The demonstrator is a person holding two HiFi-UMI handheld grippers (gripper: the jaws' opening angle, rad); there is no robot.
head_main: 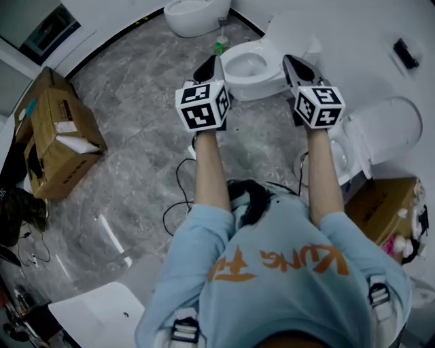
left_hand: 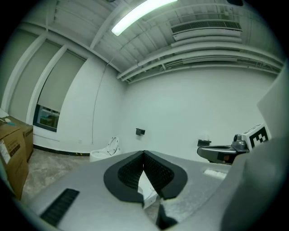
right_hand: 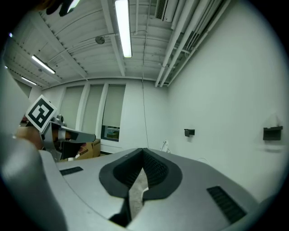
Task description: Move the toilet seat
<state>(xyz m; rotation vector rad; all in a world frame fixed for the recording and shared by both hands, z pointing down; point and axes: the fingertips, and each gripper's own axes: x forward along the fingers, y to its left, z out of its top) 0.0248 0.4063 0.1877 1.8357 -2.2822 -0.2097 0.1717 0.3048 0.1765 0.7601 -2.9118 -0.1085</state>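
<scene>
Toilet seat [head_main: 238, 79] on the middle toilet [head_main: 255, 88], directly ahead of the person; both grippers are closed and empty.
The seat rings the open bowl and appears to lie down on it, with a white lid or tank [head_main: 292, 30] standing behind. The left gripper [head_main: 207, 64] is held in the air at the toilet's left side and the right gripper [head_main: 292, 62] at its right; neither touches the seat. Each gripper's jaws are pressed together, pads meeting, with nothing between them. A green-capped bottle [head_main: 220, 46] stands just behind the toilet. A second toilet [head_main: 384, 126], lid raised, is to the right, and a third [head_main: 194, 15] is farther off. Cardboard boxes [head_main: 58, 136] sit on the grey marble floor [head_main: 136, 81] at the left.
</scene>
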